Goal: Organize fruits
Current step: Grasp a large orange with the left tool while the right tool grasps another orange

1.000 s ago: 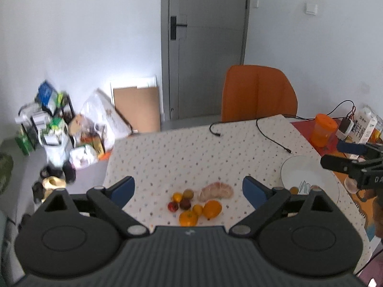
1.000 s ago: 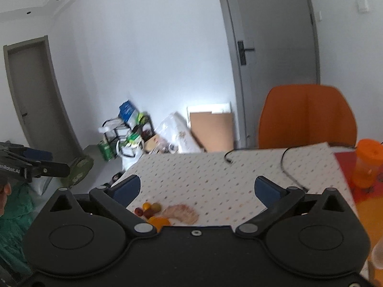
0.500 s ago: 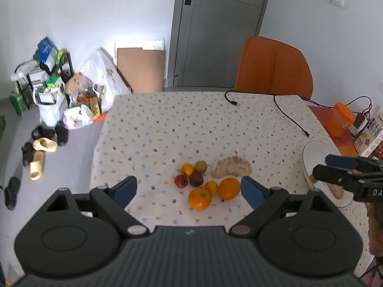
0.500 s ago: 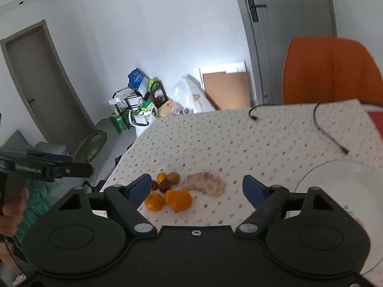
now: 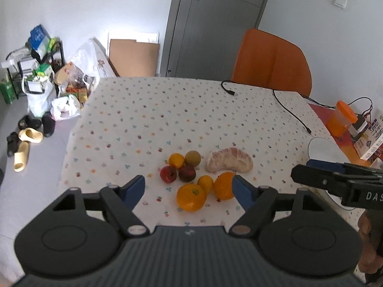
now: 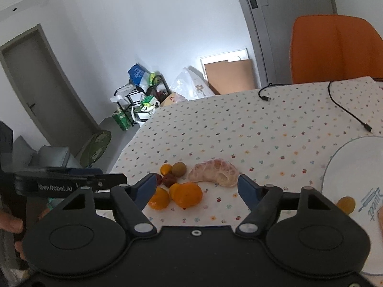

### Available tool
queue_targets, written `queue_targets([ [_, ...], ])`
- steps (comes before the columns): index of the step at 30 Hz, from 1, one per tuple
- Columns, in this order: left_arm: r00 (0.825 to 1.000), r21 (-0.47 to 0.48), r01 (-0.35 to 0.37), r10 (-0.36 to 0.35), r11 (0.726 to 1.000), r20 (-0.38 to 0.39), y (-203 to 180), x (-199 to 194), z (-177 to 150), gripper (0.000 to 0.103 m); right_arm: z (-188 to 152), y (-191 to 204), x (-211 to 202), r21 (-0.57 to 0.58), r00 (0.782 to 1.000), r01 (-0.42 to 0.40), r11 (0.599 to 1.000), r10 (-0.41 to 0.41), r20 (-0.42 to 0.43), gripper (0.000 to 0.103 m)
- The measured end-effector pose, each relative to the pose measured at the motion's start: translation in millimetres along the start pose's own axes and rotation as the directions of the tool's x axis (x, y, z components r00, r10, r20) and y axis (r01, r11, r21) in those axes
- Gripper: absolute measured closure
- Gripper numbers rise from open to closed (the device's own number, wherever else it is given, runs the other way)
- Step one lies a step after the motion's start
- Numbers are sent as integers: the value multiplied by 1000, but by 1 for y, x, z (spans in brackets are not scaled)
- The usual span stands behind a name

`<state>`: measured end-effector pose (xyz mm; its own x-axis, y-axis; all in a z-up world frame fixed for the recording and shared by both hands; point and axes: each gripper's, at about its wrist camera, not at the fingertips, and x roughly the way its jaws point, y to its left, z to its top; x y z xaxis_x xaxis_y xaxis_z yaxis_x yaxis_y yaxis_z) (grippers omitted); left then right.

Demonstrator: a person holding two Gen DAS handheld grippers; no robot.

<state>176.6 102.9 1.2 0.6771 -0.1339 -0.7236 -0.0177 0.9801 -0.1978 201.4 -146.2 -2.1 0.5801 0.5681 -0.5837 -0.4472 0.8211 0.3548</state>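
Note:
A cluster of fruit lies on the dotted tablecloth: a large orange (image 5: 191, 196), a second orange (image 5: 223, 185), small yellow ones, a red fruit (image 5: 168, 173), a dark red one, a kiwi (image 5: 192, 157) and a peeled pomelo piece (image 5: 229, 159). My left gripper (image 5: 188, 184) hovers over the near side of the cluster, its jaws closing with nothing pressed between them. My right gripper (image 6: 196, 180) hangs above the oranges (image 6: 188, 195) and the pomelo piece (image 6: 214, 172), jaws also closing and gripping nothing. To the right a white plate (image 6: 354, 157) holds a small yellow fruit (image 6: 346, 203).
An orange chair (image 5: 271, 59) stands at the table's far side. Black cables (image 5: 290, 114) trail over the cloth. An orange-lidded jar (image 5: 341, 118) and boxes sit at the right. The table's left edge drops to a floor with bags and shoes.
Both grippers have come down and tipped toward the table, so the fruit looks larger and nearer. Both pairs of fingers stand closer together than before.

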Motion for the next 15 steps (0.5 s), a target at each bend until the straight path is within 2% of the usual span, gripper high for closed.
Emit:
queue_targets([
  [3,1000,-8,26,-26,1000,-1,3,9,-6,28,-3,-2,9,11,1000,-13,1000,13,-11,29],
  [8,1000,-51,5,-4,999,23,8,21,-17,29,-9,-5,25,43,999,-25,999,27,-35,33],
  [12,999,-87,25,-21,996,49,14,27,-22,36,-12,-8,38,83,997,-38,996,43,-61,43],
  [15,998,-111,27,-20,994,60,16,33,-25,41,-14,-10,46,107,996,-47,993,55,-71,46],
])
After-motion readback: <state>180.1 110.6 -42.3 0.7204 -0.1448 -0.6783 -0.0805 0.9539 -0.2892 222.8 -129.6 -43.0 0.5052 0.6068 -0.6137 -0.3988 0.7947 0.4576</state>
